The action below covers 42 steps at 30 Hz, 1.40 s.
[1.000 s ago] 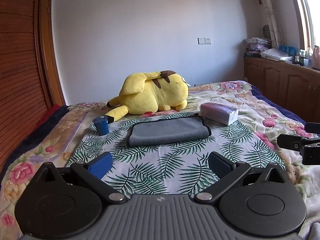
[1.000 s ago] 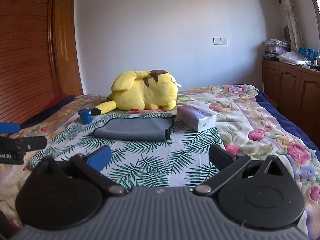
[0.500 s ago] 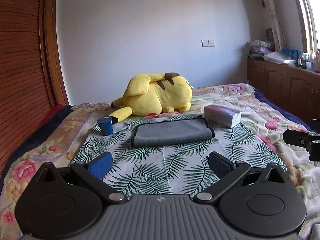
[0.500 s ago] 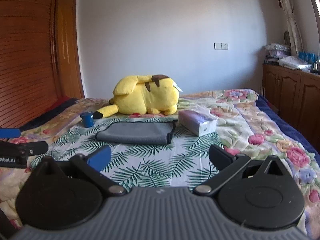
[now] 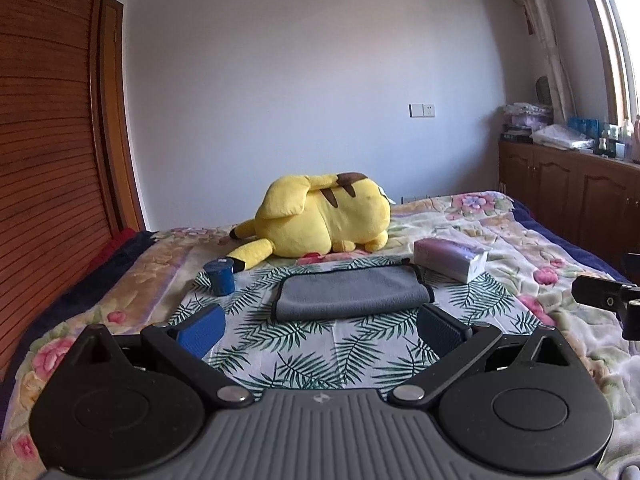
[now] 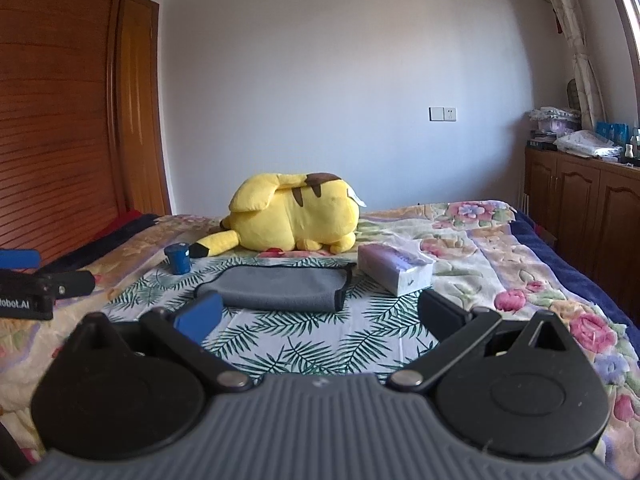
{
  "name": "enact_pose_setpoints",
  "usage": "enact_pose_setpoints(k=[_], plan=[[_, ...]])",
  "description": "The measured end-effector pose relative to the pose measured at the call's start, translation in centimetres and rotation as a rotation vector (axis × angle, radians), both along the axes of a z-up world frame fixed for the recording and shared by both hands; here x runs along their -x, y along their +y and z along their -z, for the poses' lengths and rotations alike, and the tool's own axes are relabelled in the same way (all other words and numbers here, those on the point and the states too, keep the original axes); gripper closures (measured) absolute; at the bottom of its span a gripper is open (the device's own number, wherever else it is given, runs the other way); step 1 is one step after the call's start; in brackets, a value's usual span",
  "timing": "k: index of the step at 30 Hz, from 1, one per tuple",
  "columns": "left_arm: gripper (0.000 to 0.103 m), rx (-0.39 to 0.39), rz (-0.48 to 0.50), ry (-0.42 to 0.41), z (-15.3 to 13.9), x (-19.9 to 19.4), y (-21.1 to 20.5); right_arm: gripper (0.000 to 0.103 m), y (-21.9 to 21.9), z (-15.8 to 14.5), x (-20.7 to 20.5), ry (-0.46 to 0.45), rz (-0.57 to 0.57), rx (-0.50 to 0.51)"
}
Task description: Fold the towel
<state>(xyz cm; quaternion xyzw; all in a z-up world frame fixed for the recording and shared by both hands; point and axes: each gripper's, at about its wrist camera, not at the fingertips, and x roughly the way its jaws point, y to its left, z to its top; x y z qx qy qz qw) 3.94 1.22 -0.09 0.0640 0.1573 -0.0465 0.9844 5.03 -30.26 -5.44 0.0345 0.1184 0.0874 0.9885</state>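
A grey towel (image 5: 352, 294) with dark trim lies folded flat on a palm-leaf cloth (image 5: 304, 344) on the bed. It also shows in the right wrist view (image 6: 280, 288). My left gripper (image 5: 320, 326) is open and empty, held back from the towel's near edge. My right gripper (image 6: 318, 314) is open and empty, also short of the towel. Each gripper shows at the edge of the other's view: the right one (image 5: 604, 302), the left one (image 6: 36, 286).
A yellow plush toy (image 5: 320, 216) lies behind the towel. A small blue cup (image 5: 219, 276) stands at its left and a tissue pack (image 5: 450, 258) at its right. A wooden wardrobe (image 5: 48, 160) is on the left, cabinets (image 5: 580, 200) on the right.
Both grippers have drawn back and tilted up, so the towel and bed sit lower and smaller in both views. The towel has not moved. Both grippers stay open.
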Motion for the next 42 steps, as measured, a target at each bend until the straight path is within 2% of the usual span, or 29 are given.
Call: enact_pose_setpoints(k=[16,27,42], plan=[[0.0,-0.005,-0.003,-0.076,-1.7,1.1,0.0,0.0,-0.4,-0.9,0.7,-0.072,0.014,-0.022],[0.0,-0.013,0.002,-0.076,-1.7,1.4,-0.2,0.0,-1.0,-1.3,1.2,-0.11,0.031,-0.031],[0.0,-0.018,0.001,-0.073,-1.5,1.4,0.0,0.0,-1.2,-1.3,1.1,-0.111,0.036,-0.031]])
